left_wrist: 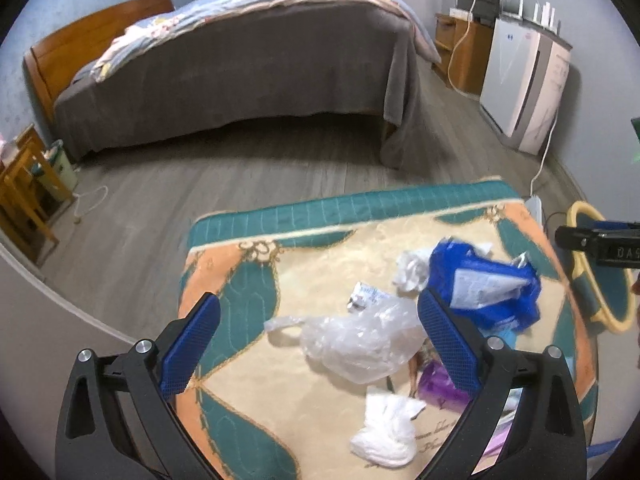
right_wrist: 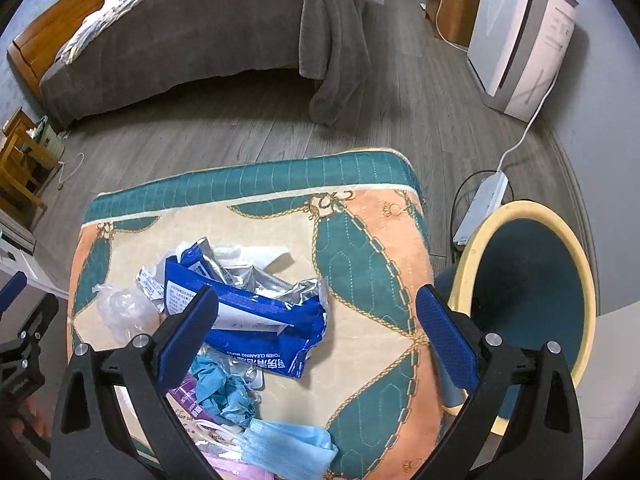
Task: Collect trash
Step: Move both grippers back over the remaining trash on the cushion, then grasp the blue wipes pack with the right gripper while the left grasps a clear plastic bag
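Observation:
Trash lies on a patterned teal and orange cushion (left_wrist: 248, 280) (right_wrist: 372, 264). A clear plastic bag (left_wrist: 360, 340) sits between the fingers of my left gripper (left_wrist: 320, 344), which is open above it. Near it lie a white crumpled tissue (left_wrist: 386, 432), a second tissue (left_wrist: 410, 270), a small silver wrapper (left_wrist: 362, 294) and a purple packet (left_wrist: 438, 382). A blue wipes packet (left_wrist: 484, 284) (right_wrist: 256, 312) lies further right. My right gripper (right_wrist: 318, 340) is open over the cushion, right of the blue packet. A blue glove (right_wrist: 224, 388) and a blue face mask (right_wrist: 288, 448) lie near its left finger.
A round bin (right_wrist: 528, 292) (left_wrist: 600, 280) with a yellow rim and teal inside stands right of the cushion. A bed (left_wrist: 248, 72) with a grey cover is beyond, on wooden floor. A white appliance (right_wrist: 520, 36), a cable and a power strip (right_wrist: 484, 204) lie right. Wooden furniture (left_wrist: 24, 184) stands left.

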`<state>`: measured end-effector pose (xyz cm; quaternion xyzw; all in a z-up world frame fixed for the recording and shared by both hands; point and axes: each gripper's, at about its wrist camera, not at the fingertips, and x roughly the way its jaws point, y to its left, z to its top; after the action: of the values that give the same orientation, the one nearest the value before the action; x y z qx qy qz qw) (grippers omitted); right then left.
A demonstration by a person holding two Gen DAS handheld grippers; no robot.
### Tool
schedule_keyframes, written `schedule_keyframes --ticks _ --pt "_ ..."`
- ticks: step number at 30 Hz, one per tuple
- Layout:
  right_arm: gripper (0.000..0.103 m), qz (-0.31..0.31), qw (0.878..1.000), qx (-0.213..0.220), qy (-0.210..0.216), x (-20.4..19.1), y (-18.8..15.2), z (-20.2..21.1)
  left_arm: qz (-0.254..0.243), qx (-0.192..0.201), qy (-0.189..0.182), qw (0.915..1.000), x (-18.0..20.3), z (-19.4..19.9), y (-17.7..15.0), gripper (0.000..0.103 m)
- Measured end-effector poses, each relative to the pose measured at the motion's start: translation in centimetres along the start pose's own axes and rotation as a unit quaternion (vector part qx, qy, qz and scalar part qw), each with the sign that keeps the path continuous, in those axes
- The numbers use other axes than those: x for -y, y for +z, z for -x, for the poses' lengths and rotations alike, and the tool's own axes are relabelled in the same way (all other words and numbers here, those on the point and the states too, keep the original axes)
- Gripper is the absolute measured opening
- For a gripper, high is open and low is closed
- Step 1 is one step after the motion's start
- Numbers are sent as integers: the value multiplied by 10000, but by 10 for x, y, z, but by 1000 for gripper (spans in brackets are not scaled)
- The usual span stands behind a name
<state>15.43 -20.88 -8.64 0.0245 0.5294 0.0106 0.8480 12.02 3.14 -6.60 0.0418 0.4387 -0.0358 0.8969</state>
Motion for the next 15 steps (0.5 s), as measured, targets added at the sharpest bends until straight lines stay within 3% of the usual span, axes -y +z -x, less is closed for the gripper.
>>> schedule_keyframes --ticks 4,11,15 --pt "97 34 9996 -231 176 -10 -3 -15 -215 -261 -146 9993 4 -17 -7 98" --pt "96 -455 9959 -775 -108 8 -13 -47 -421 -455 -332 9975 14 -36 -11 98" --pt "90 -548 9925 -1081 -127 10 -21 -61 -456 -657 -411 9959 19 -51 -15 98"
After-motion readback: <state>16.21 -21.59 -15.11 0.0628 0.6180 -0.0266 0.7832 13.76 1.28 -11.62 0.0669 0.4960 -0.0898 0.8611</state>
